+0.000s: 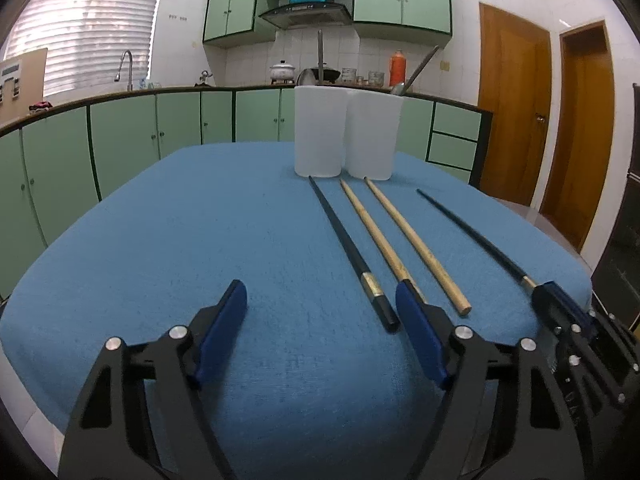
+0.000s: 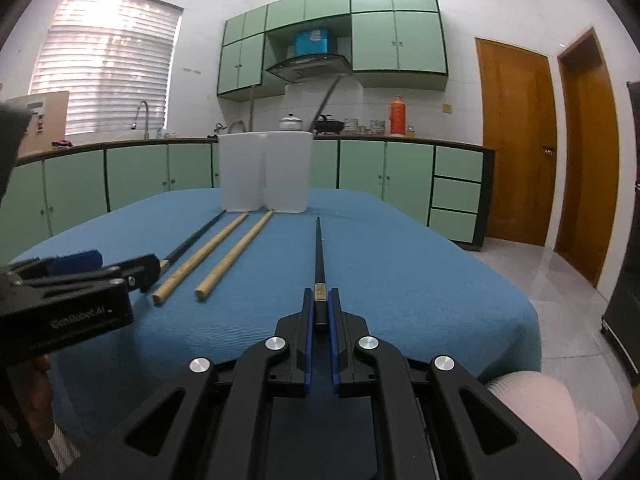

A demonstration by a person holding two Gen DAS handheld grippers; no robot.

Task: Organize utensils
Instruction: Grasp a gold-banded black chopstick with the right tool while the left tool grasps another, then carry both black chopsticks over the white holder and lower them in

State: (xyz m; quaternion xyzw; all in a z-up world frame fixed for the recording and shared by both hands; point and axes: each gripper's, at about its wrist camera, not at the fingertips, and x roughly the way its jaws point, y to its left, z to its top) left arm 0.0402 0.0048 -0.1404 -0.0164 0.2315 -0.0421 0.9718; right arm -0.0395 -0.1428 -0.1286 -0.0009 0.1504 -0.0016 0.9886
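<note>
A table [image 1: 200, 240] under a blue cloth fills both views. At its far edge stand two white cups [image 1: 320, 132], touching side by side; the left one holds a metal handle standing upright, the right one a spoon [image 1: 416, 70] leaning right.

Four chopsticks lie on the cloth in front of the cups, tips pointing toward them. From left to right in the left wrist view: a black chopstick [image 1: 344, 236] with a gold band near its thick end, two wooden chopsticks [image 1: 376, 232] running nearly parallel, and well apart to the right a second black stick [image 1: 472, 236].

The left gripper [image 1: 320, 312] hovers low over the near cloth with its jaws wide and nothing gripped. The banded end of the black chopstick lies between its fingers, near the right one; that blue pad [image 1: 416, 320] overlaps the near end of one wooden chopstick.

The right gripper [image 2: 320, 308] has its jaws drawn narrow onto the thick end of the second black stick [image 2: 319, 252], blue pads [image 2: 307, 312] pressing either side just behind its gold band. The stick points straight ahead along the fingers, toward the cups [image 2: 266, 172].
</note>
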